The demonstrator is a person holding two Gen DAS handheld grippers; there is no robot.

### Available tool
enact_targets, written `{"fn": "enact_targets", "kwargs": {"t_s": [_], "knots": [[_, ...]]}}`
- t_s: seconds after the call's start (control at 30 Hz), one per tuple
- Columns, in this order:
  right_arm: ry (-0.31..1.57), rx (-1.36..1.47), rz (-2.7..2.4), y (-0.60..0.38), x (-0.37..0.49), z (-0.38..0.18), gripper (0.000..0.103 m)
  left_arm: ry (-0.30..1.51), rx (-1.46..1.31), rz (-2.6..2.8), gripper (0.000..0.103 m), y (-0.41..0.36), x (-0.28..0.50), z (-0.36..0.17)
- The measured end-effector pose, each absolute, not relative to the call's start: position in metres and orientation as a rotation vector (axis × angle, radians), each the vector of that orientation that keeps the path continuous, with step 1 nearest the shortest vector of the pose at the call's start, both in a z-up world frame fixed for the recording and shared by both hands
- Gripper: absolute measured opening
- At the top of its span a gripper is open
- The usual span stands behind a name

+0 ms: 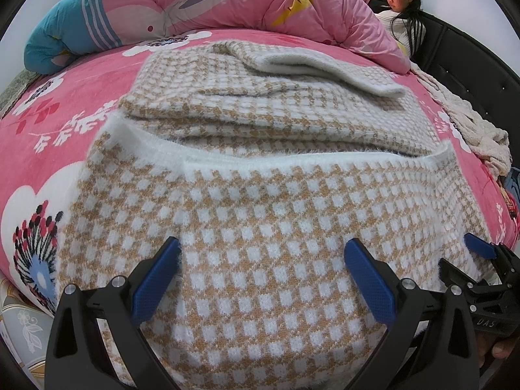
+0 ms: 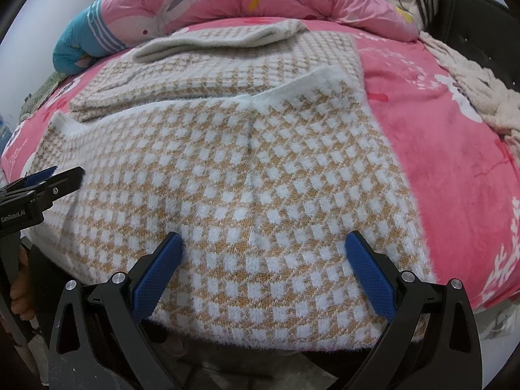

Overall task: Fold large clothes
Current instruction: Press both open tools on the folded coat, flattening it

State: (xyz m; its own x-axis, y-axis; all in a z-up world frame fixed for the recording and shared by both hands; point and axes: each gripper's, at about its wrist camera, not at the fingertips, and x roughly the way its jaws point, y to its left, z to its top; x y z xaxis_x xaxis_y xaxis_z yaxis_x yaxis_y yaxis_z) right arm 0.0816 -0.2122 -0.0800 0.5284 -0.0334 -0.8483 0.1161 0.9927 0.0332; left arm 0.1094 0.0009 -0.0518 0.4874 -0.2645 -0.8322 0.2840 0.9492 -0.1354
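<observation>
both tools spread wide — left tool (image 1: 261, 253) and right tool (image 2: 265, 247) hover over the checked sweater (image 1: 260, 211), lower frame, on the bed (image 1: 48, 149).

The sweater (image 1: 260, 214) is knitted in small white squares on a tan ground, with a plain white fuzzy hem; its far folded part looks paler and greyer. The bedsheet (image 1: 107, 74) is bright pink with white blossoms and red, black and blue flower heads. The quilt (image 1: 201, 3) is pink with teal, white stripes and yellow patches. A cream blanket (image 1: 477, 130) lies at the edge. Both grippers (image 1: 263, 260) (image 2: 265, 255) are black with blue pads.
</observation>
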Motion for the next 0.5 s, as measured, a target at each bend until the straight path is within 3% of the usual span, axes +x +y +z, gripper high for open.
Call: {"fn": "enact_targets", "kwargs": {"t_s": [0.5], "knots": [[0.972, 0.086, -0.03, -0.195, 0.088, -0.051, 0.095, 1.015, 0.012, -0.33, 0.099, 0.002, 0.111, -0.053]]}}
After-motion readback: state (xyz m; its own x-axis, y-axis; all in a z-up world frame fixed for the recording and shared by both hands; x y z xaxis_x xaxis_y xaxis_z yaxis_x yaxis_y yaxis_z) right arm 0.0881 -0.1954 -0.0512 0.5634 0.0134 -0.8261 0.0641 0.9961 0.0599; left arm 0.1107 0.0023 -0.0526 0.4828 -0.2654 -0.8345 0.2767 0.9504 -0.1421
